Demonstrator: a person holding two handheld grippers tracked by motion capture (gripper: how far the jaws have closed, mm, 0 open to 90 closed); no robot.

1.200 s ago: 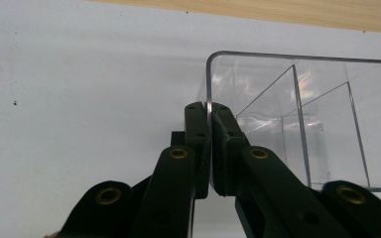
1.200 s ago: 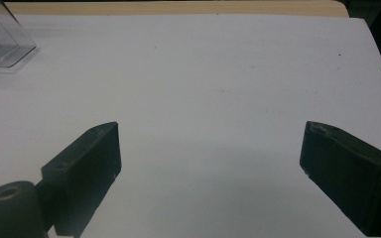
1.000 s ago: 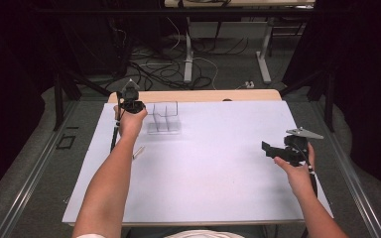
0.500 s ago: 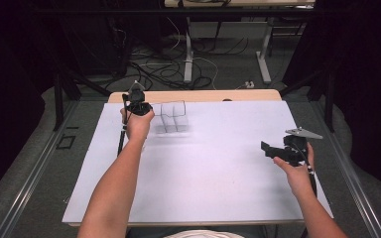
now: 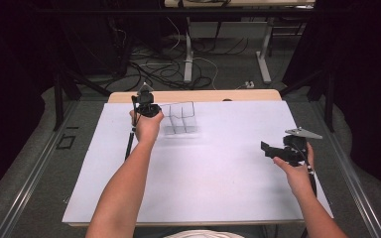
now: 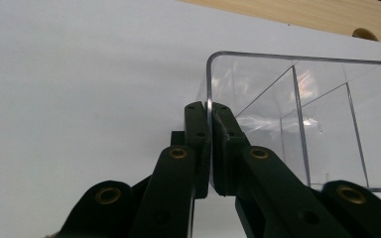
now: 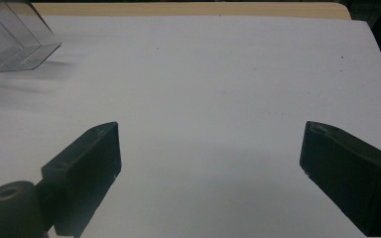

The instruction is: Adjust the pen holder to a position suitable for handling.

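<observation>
A clear plastic box (image 5: 181, 119) with inner dividers is at the far left of the white table top (image 5: 203, 168). My left gripper (image 5: 159, 113) is shut on the box's left wall. In the left gripper view the jaws (image 6: 208, 106) pinch the thin clear rim of the box (image 6: 278, 99) from both sides. In the right gripper view the box (image 7: 15, 39) sits at the top left, tilted, with a soft shadow under it. My right gripper (image 5: 267, 148) is held over the right side of the table, open, with nothing between its fingers (image 7: 211, 148).
A bare wooden strip (image 5: 218, 95) runs along the table's far edge, with a small round hole (image 6: 364, 33) in it. The left gripper's cable (image 5: 129, 139) trails down beside the forearm. Beyond the table there are floor cables and desk legs (image 5: 188, 54).
My left gripper has carried the clear box a little to the right along the far side of the table. The right gripper has stayed in place and open.
</observation>
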